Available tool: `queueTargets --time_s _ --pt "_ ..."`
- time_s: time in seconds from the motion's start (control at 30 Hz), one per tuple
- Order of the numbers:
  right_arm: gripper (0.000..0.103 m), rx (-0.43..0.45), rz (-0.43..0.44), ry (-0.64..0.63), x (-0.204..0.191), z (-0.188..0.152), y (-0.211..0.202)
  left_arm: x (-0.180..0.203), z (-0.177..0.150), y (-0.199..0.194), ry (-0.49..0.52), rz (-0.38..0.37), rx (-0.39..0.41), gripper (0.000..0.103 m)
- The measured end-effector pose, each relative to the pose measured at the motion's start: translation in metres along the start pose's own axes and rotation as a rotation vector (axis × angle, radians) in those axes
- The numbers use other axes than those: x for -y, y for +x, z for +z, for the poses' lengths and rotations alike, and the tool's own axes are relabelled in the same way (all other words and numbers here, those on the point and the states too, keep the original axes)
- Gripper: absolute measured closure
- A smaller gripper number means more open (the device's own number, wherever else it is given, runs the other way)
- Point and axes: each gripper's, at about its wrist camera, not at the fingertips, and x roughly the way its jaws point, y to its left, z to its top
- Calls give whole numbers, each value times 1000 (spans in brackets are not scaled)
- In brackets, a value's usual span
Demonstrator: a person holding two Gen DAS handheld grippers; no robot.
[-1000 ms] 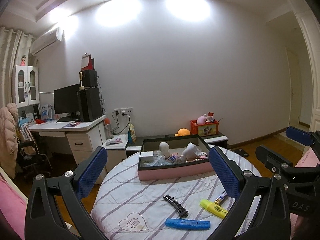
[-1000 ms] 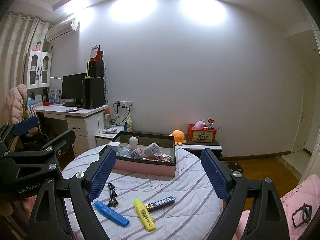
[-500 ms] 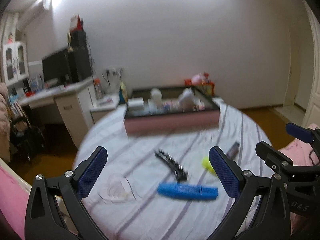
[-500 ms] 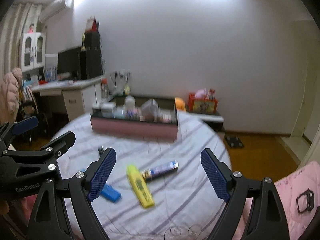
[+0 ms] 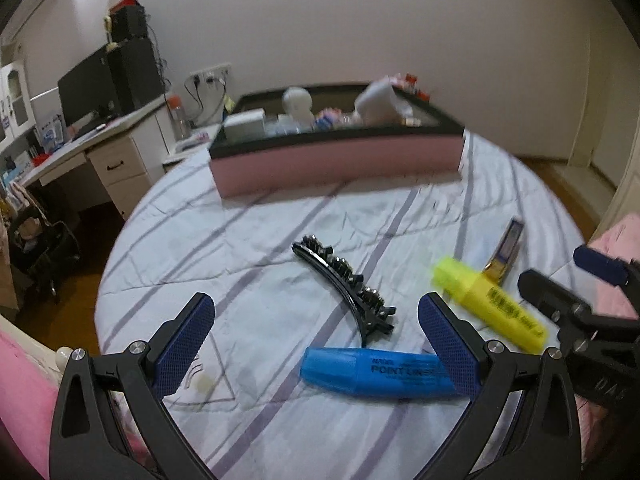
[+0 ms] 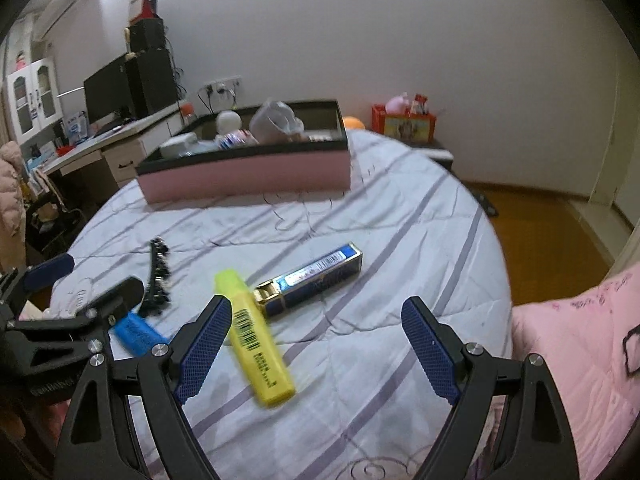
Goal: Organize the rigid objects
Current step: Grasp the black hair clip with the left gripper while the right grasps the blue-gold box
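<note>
1 round table (image 5: pixel 168 240), white quilted cloth with lilac stripes, open cloth at near edge. 1 pink rectangular box (image 5: pixel 340 160), black rim, at far side, cluttered with small items. 2 grippers, left gripper (image 5: pixel 316 344) and right gripper (image 6: pixel 316 344): black frames, blue textured pads, jaws wide, nothing held. Loose mid-table, 4 things: 1 blue plastic highlighter (image 5: pixel 376 374) beside left gripper's right pad; 1 yellow plastic highlighter (image 6: pixel 256 340), touching 1 blue-and-gold slim carton (image 6: pixel 316 276); 1 black curved toothed hair clip (image 5: pixel 344 284).

Blue highlighter (image 5: pixel 376 376) beside black hair clip (image 5: pixel 344 286), between wide-apart, empty left tool (image 5: pixel 318 342) fingers; perhaps touching.
</note>
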Motion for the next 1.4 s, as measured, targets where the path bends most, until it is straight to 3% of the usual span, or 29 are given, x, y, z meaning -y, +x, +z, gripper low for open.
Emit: queueTargets --time_s 0.2,0.27,0.33,0.5,0.73,0.9,1.0,1.07,1.13,1.2,1.4 --pt "15 -51 6 26 7 4 23 1 5 28 28 4 -76 1" --pt "15 -63 6 28 8 6 28 -3 8 36 33 1 -94 13" --pt "15 -72 12 31 9 8 31 -8 10 41 20 -19 -106 34" --pt "15 -83 21 45 9 15 38 -19 14 43 -4 -55 -90 67" --pt "16 -118 96 80 5 21 53 -29 13 44 -6 -83 -88 73" --pt "47 -132 105 70 -2 30 63 -35 11 45 -12 -93 -86 70" --pt "60 -140 92 25 -9 34 71 -37 12 48 -18 -104 -87 70" --pt "78 -143 93 -11 -14 37 75 -38 12 48 -24 -106 -85 70" --pt "87 -139 99 -57 -20 40 80 -39 12 49 -28 -108 -81 71" --pt "88 -138 112 -88 -23 42 82 -40 12 50 -40 -109 -71 77" --pt "87 -128 90 -129 -25 38 78 -41 12 52 -46 -105 -60 78"
